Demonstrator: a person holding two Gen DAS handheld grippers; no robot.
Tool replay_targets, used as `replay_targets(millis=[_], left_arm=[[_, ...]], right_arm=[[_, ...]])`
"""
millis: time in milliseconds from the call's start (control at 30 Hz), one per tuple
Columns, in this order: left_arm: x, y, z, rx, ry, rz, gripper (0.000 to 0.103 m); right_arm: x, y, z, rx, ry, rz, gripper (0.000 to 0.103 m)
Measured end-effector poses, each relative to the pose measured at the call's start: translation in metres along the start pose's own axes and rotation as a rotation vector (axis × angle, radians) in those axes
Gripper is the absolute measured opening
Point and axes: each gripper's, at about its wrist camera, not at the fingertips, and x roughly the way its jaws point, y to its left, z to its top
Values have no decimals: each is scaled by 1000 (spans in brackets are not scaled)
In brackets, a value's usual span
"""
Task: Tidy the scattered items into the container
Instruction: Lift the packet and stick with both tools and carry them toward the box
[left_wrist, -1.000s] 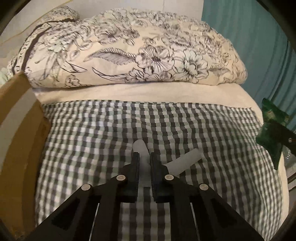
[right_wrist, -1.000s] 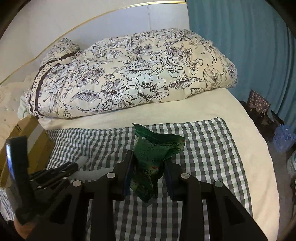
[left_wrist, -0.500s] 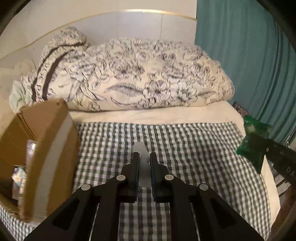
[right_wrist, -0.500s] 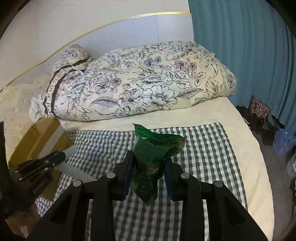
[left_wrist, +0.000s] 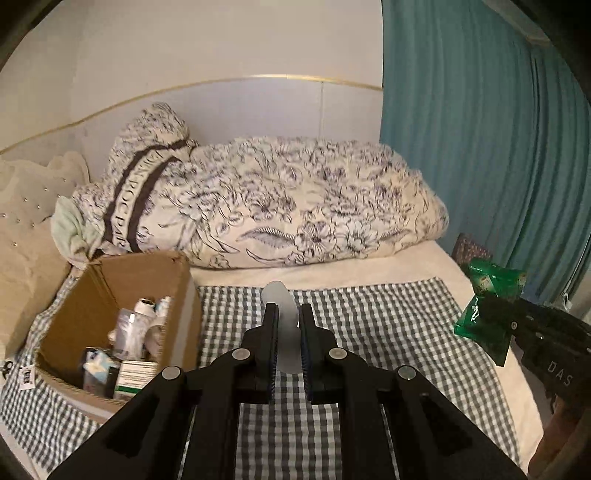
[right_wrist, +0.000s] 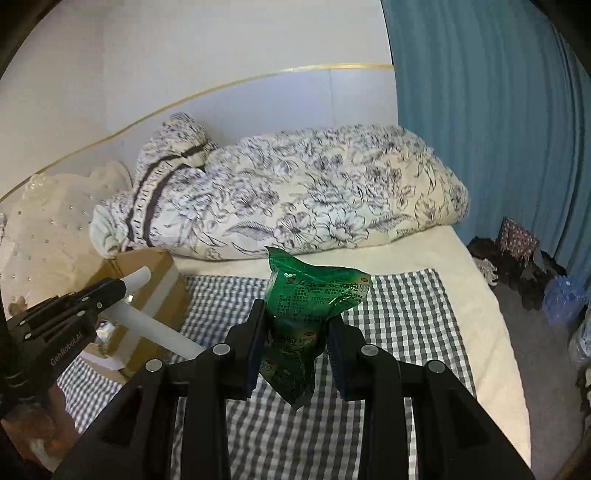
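Left claw (left_wrist: 285, 325) gripping white tube (left_wrist: 281, 314), box contents (left_wrist: 125, 343) visible

The lower part of the white tube (left_wrist: 282, 325) is hidden between the left gripper (left_wrist: 286, 332)'s fingers in its own view; in the right wrist view its near end disappears behind the right gripper (right_wrist: 295, 339)'s frame. The green packet (right_wrist: 314, 302) has its middle covered by that gripper's pads, and its print is too small to read. Inside the cardboard box (left_wrist: 177, 295) the items (left_wrist: 129, 343) overlap and blur; they are perhaps small bottles and cartons. The box's near corner is cut off by the left gripper's arm. A dark heap (right_wrist: 517, 266) on the floor by the curtain (right_wrist: 498, 129) is too indistinct to identify.
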Motion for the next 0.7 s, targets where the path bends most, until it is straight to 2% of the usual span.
replay_targets(millis=[333, 700], left_arm=[[-79, 22, 5, -3, -93, 24, 10], [-122, 52, 5, -14, -137, 48, 10]], right_arm=[[-65, 42, -3, -37, -69, 31, 30], [-93, 79, -7, -69, -102, 57, 30]])
